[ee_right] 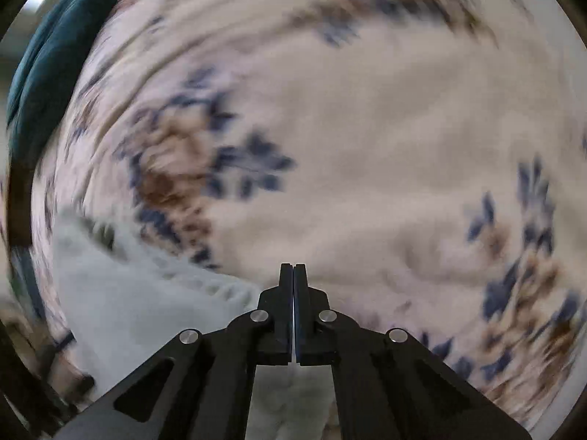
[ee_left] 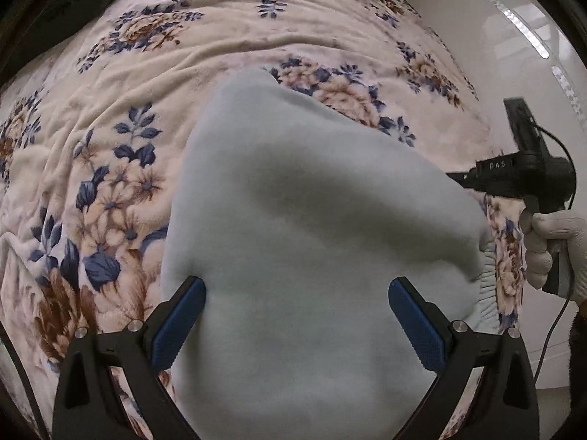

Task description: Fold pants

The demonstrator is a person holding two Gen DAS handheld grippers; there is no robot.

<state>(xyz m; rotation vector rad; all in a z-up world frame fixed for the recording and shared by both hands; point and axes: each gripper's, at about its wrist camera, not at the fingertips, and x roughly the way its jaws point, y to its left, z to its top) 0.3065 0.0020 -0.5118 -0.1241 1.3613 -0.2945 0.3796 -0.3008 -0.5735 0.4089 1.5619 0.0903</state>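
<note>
Floral blanket [ee_left: 154,73] covers the whole work surface: cream ground, blue and brown flowers, creased. White wall or panel [ee_left: 477,36] at upper right, with a bright strip along it. Dark teal cloth [ee_right: 40,73] at the blanket's far left edge, cut off by the lens rim.

Pale blue pants [ee_left: 293,201] lie bunched on the blanket, elastic waistband [ee_left: 488,286] at right. Lower part hidden behind the left gripper [ee_left: 297,293], whose blue pads stand wide apart over the fabric; contact unclear.

Right wrist view heavily blurred. Right gripper [ee_right: 293,275]: fingers pressed together, nothing visible between them, pants just left of it.

White-gloved hand [ee_left: 550,253] holds it; "DAS" readable on the body.
</note>
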